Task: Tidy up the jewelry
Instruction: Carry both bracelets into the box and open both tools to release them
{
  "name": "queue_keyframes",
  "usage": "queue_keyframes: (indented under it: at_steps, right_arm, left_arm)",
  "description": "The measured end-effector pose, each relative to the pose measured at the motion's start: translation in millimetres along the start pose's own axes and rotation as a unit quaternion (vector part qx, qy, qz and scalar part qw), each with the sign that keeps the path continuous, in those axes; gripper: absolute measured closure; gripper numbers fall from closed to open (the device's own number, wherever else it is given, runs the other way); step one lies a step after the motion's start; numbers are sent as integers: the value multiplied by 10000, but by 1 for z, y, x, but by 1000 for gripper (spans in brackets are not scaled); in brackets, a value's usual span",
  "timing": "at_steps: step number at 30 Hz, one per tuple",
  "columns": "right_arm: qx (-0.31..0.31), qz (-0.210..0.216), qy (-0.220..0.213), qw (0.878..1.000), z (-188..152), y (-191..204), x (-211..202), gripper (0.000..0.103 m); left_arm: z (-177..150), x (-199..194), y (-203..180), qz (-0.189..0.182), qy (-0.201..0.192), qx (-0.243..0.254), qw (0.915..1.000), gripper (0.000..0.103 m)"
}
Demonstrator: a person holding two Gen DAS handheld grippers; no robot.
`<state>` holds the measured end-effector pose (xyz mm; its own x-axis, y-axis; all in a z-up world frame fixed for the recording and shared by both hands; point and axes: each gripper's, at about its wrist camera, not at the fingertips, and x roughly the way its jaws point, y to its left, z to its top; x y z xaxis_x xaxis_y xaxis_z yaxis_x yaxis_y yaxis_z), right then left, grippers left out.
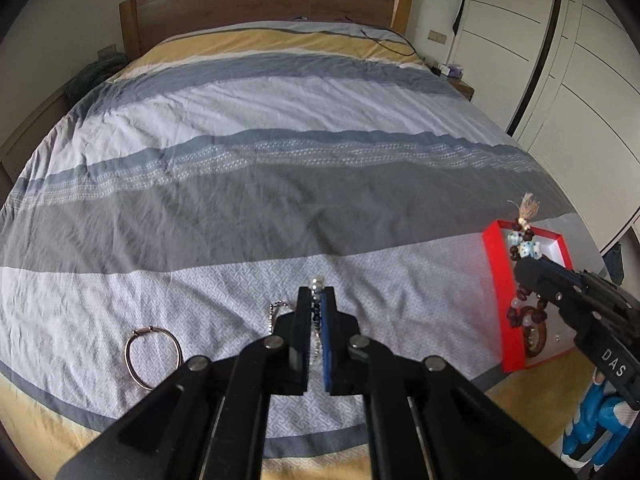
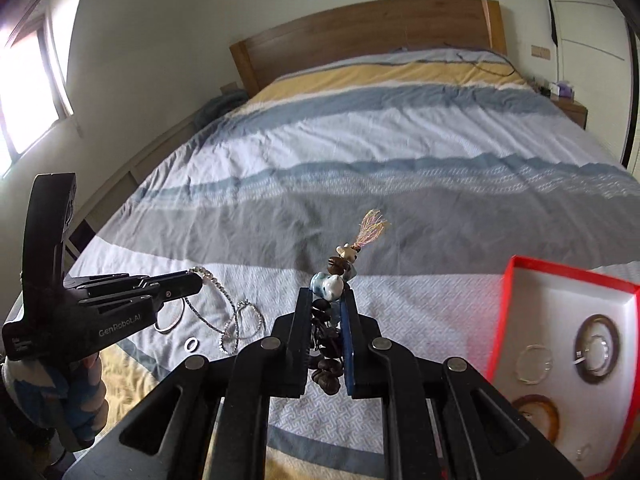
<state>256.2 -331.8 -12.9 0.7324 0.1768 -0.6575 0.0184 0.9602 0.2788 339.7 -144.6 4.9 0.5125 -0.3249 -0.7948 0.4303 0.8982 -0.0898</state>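
Here we have a piece in each claw, both lifted clear of the striped bedspread (image 1: 280,208). Our left gripper (image 1: 316,300) is clenched on a thin silver bead chain (image 2: 224,304); in the right wrist view the chain hangs from its tip and trails down to loops that lie on the cover. Our right gripper (image 2: 326,304) is clamped on a bracelet of dark brown wooden beads (image 2: 326,364), strung with a glazed pale blue ceramic charm and a straw-coloured tassel that stands above the jaws.

We judge the step to be the carry: both pieces are picked and the red box (image 2: 505,320) with its white lining waits to the right, near the bed's foot. It already holds a dark wooden bangle (image 2: 597,349), a clear thin ring and an amber-brown bangle. Next we need to bring the bracelet over a bare patch of the lining and let go low. The chain is limp and slinky, so it may drag or snag as it comes.

A thin copper-toned wire bangle (image 1: 152,356) and a small silver ring (image 2: 191,345) lie on the cover, not yet sorted.
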Motion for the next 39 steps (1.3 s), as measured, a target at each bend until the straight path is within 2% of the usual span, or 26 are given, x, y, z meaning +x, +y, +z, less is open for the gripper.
queue_keyframes:
  at_steps: [9,14,18,22,27,32,39]
  right_arm:
    - [85,-211,-500,9985,13,-27,-81,90]
    - [105,-443,-703,9965,17,-52,-123,90]
    - [130,-666,-752,9949,14,-78,-146,90]
    - [233,-871,-703,9934,4,-111,-158,90]
    - [410,-992,-557,9927,-8,-150,-152,90]
    - [588,-947,-326,9932,-23,-178,-129,90]
    - [808,-906,175,9924,-57,-202,-86,90]
  left_arm:
    - [38,-76,-67,-171,-621,380,9972,99]
    - [57,-109,-123,-514,-950,653,9920,99]
    - [67,-118,-173,-864,-1083,886,9864,99]
    - [69,-105,-217,-1132,-1043,1069,9823,99]
    - [62,-63,-259,-1240,-734,1238,9818,99]
    - [51,-17,-283,-1128,-449,1371,9831,99]
    - [23,47,-292,-1043,145,1409,9844,99]
